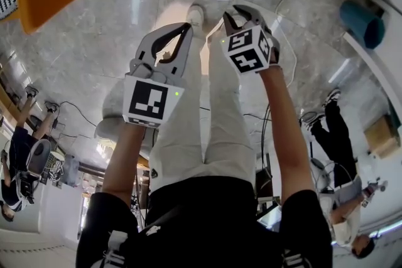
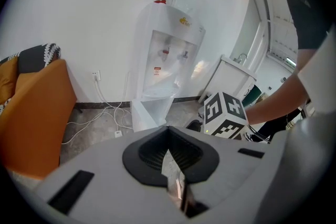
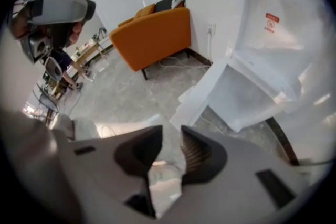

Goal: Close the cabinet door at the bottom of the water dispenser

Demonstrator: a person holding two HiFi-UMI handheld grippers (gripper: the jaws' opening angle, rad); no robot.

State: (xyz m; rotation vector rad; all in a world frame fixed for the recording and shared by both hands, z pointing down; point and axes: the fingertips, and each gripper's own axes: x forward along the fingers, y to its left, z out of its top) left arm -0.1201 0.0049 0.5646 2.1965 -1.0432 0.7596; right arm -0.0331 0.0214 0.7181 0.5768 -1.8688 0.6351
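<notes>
Fingers of left gripper (image 2: 168,129) clenched on nothing, those of right gripper (image 3: 171,132) parted and empty, apart from cabinet door (image 3: 202,94) swung open at foot of water dispenser (image 2: 168,50); likely light, rigid panel, best nudged at free edge, not gripped.

No word or number is legible anywhere.

- White floor-standing water dispenser (image 2: 167,55), ahead of and above the left claw (image 2: 168,131).
  - Small red-and-white sticker (image 2: 157,70) on its front beside the taps; print too small to read.
  - Small yellow mark (image 2: 184,21) on the upper front panel; unreadable.
- The same sticker, above and to the right of the right claw (image 3: 170,136), shows red print with a round symbol; blurred.
- White cube with black square markers (image 2: 226,115), just right of the left claw. Patterns only, no characters.
</notes>
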